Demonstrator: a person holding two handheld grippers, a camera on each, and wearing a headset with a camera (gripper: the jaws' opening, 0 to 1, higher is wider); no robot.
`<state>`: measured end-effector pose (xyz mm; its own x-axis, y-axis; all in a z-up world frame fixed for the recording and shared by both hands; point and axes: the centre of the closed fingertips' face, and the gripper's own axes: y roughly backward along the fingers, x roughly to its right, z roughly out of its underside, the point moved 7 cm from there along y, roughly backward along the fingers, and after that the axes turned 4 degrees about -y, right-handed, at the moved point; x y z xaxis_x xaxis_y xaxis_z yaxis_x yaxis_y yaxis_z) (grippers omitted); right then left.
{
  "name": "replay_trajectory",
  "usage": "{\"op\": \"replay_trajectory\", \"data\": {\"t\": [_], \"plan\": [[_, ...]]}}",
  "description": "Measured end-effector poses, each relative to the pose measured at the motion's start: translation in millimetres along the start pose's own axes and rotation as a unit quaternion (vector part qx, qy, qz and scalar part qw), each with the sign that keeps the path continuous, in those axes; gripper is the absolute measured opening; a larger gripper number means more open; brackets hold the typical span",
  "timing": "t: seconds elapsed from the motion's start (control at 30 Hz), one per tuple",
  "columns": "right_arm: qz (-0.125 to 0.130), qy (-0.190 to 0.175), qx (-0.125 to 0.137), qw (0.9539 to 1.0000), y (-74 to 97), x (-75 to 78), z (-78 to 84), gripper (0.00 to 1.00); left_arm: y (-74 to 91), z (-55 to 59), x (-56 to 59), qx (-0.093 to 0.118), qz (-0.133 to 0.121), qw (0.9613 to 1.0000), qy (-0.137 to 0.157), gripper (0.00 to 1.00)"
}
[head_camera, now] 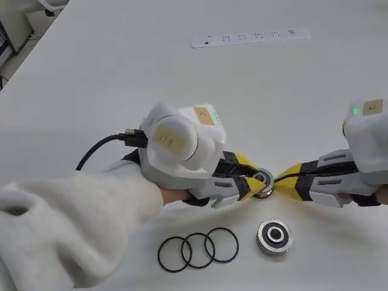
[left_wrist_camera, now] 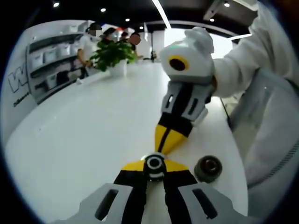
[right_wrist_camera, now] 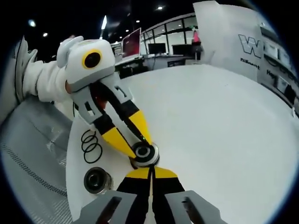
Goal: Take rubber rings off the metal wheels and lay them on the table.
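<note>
White table (head_camera: 121,73) runs under both your hands, and at its near edge your left gripper (head_camera: 259,182) is clamped on a metal wheel (head_camera: 264,179), one jaw on each side of it, with the wheel held just above the surface. Your right gripper (head_camera: 280,180) meets it from the opposite side, its yellow jaws pressed together and their tips touching the wheel's rim; you cannot tell from any view whether a ring is pinched between them. The left gripper view looks straight onto the wheel's (left_wrist_camera: 154,162) dark hub between its own jaws, with the right gripper (left_wrist_camera: 163,143) coming down onto it from above. The right gripper view shows the wheel's (right_wrist_camera: 145,153) face and bright rim, the left gripper (right_wrist_camera: 138,148) reaching in from the upper left. Just beside your hands a second wheel (head_camera: 274,236) lies flat on the table, and left of it three rubber rings (head_camera: 198,249) lie overlapping in a row; the left gripper view catches that wheel (left_wrist_camera: 208,169), while the right gripper view has the wheel (right_wrist_camera: 97,179) and rings (right_wrist_camera: 90,142) together. Your sleeve (head_camera: 73,224) covers the near left of the head view, a black cable (head_camera: 100,148) trails from the left gripper, and a power strip (head_camera: 251,37) lies far across the table. A plant (left_wrist_camera: 112,53) and blurred people stand beyond the table's end.
</note>
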<state>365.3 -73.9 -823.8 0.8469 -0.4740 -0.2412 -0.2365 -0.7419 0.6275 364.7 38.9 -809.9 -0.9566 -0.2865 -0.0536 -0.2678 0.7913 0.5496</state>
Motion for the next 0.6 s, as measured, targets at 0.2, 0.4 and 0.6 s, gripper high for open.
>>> {"op": "replay_trajectory", "data": {"t": [0.2,0.4,0.6], "plan": [[-0.013,-0.172,0.030,0.9846,1.7,4.5,4.1,0.00,1.3,0.2,1.2,-0.005,-0.004,1.0000,-0.007,0.14],[-0.041,-0.265,0.076,0.9603,8.7,5.6,4.5,0.00,1.8,0.2,0.9,-0.008,-0.005,0.9999,-0.011,0.13],[-0.067,-0.309,0.090,0.9444,9.9,7.0,6.1,0.00,1.6,0.5,1.1,-0.009,-0.005,0.9998,-0.015,0.13]]}}
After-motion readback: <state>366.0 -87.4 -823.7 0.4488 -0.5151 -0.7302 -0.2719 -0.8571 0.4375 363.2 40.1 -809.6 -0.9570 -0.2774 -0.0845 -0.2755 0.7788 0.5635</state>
